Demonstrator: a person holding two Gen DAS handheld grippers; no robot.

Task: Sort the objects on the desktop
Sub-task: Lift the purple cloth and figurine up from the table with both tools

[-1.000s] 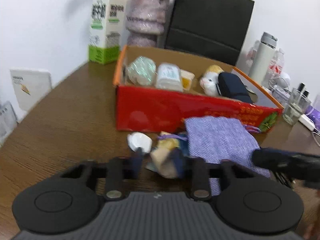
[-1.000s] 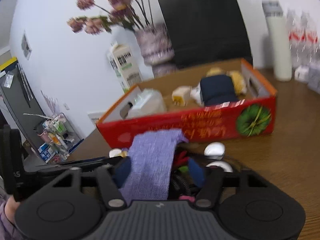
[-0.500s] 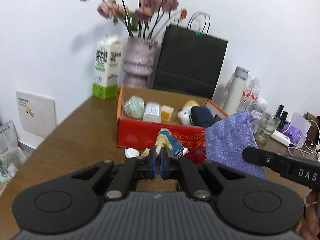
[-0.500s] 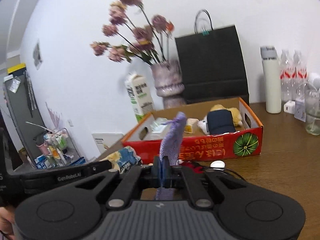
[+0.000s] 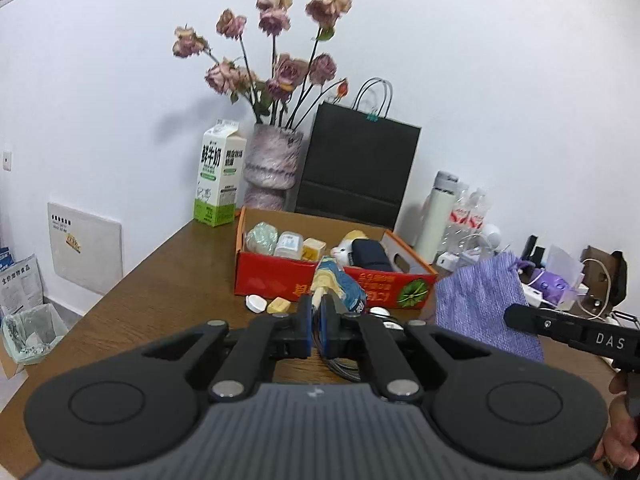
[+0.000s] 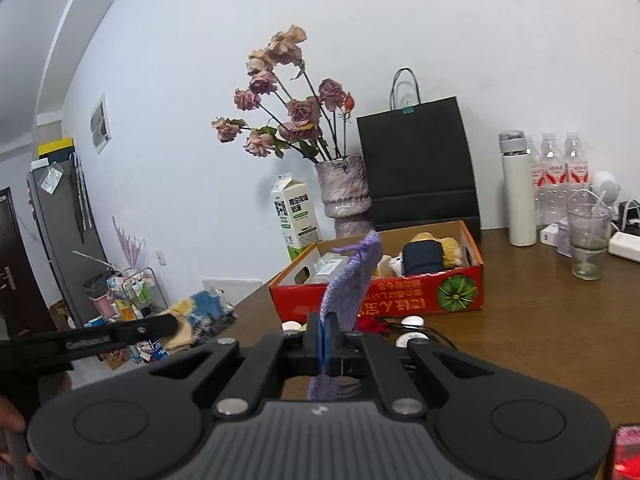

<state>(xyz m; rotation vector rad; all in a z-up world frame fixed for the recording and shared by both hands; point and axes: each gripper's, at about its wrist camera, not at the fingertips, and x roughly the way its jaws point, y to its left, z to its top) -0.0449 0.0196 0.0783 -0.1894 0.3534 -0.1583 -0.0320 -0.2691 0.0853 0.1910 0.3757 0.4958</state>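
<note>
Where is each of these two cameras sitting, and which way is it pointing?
Left wrist view: sits on the left tongs, looking along them at the red box; they pinch a blue-and-yellow packet. The right tongs poke in at the right, over a bit of hand.
Right wrist view: sits on the right tongs, facing the same box; they pinch a purple knitted pouch. The left tongs reach in from the left.
Shared: box, pouch, packet, flower vase, milk carton, black paper bag.

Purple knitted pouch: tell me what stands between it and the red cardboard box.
Nothing visible. The right tongs hold the purple knitted pouch lifted in front of the open-topped red cardboard box; only small items and cables lie on the wooden table below.
</note>
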